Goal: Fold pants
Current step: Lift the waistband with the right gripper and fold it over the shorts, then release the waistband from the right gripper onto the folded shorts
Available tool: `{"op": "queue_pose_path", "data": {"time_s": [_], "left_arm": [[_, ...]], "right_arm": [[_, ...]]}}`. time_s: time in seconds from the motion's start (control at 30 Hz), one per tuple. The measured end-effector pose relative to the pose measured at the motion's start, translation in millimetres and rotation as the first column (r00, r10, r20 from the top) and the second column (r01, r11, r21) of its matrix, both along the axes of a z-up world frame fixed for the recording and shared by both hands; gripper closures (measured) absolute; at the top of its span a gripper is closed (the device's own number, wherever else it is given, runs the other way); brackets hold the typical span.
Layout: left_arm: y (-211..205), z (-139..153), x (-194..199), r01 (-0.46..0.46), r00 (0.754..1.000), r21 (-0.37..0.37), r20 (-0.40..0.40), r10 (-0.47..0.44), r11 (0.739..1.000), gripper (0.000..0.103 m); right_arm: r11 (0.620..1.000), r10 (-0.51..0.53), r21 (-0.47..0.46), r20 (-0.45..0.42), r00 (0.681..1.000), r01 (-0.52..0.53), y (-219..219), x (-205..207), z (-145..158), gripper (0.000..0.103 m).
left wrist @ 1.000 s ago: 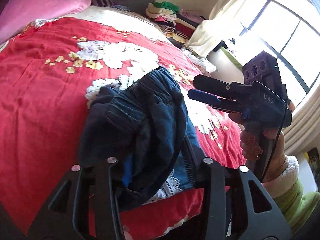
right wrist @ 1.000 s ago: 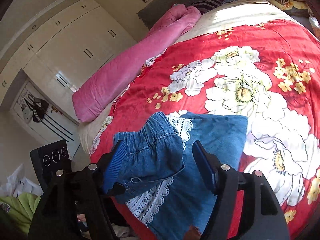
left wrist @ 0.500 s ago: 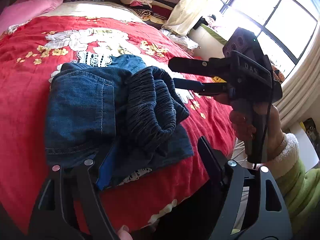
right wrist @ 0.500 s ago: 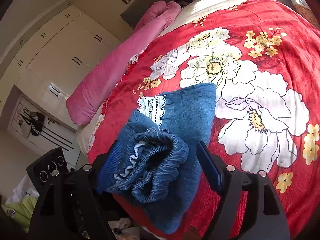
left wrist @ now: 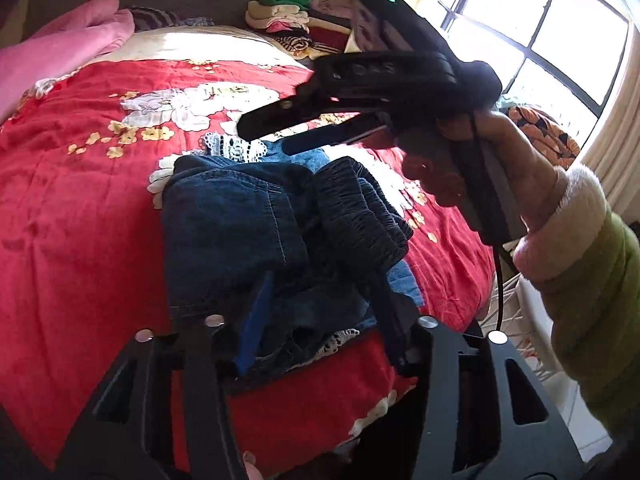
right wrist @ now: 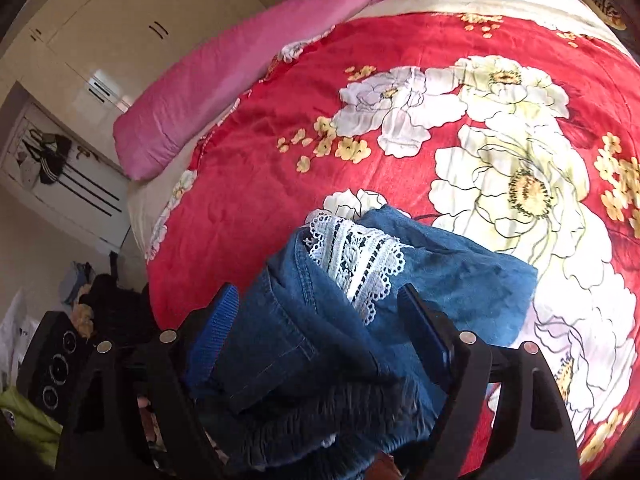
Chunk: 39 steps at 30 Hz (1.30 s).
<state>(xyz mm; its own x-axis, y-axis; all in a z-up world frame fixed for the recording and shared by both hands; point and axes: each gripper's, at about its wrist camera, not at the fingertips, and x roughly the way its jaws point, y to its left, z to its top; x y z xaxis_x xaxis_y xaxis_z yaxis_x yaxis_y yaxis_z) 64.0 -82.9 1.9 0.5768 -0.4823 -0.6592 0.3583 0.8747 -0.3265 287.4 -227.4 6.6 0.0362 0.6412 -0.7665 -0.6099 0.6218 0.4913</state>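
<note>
My pants [left wrist: 256, 232] lie bunched in a folded heap on the red floral blanket [left wrist: 72, 208] near the bed's edge. My left gripper [left wrist: 320, 316] and right gripper [right wrist: 320, 320] both stand spread apart over the denim, clamping nothing.

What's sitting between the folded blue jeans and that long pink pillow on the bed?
Only bare red floral blanket lies between the folded blue denim pants and the long pink pillow, shown in the right wrist view.

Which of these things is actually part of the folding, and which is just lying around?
Part of the job: blue denim pants with white lace trim; left gripper; right gripper.

Lying about: long pink pillow; stack of folded clothes; red floral blanket.
</note>
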Motion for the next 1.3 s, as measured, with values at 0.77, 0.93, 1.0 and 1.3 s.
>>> {"op": "queue_pose_path", "data": {"time_s": [0.77, 0.93, 1.0, 1.3], "left_arm": [[-4.6, -20.7, -9.1, 0.047, 0.999, 0.030, 0.004, -0.047, 0.998, 0.093], [-10.8, -27.6, -10.7, 0.064, 0.998, 0.055, -0.005, -0.064, 0.996, 0.093], [-11.2, -29.6, -10.4, 0.066, 0.998, 0.049, -0.014, -0.066, 0.997, 0.093], [-8.1, -23.0, -14.8, 0.091, 0.996, -0.009, -0.021, -0.091, 0.996, 0.088]], "right_arm": [[0.965, 0.177, -0.239, 0.275, 0.945, -0.111, 78.4, -23.7, 20.5, 0.094], [0.958, 0.172, -0.266, 0.234, 0.957, -0.107, 87.0, -9.7, -11.0, 0.094], [0.977, 0.131, -0.194, 0.206, 0.970, -0.090, 74.6, -6.1, -9.6, 0.092], [0.994, -0.109, 0.039, 0.262, 0.959, 0.102, -25.6, -38.7, 47.1, 0.058]]}}
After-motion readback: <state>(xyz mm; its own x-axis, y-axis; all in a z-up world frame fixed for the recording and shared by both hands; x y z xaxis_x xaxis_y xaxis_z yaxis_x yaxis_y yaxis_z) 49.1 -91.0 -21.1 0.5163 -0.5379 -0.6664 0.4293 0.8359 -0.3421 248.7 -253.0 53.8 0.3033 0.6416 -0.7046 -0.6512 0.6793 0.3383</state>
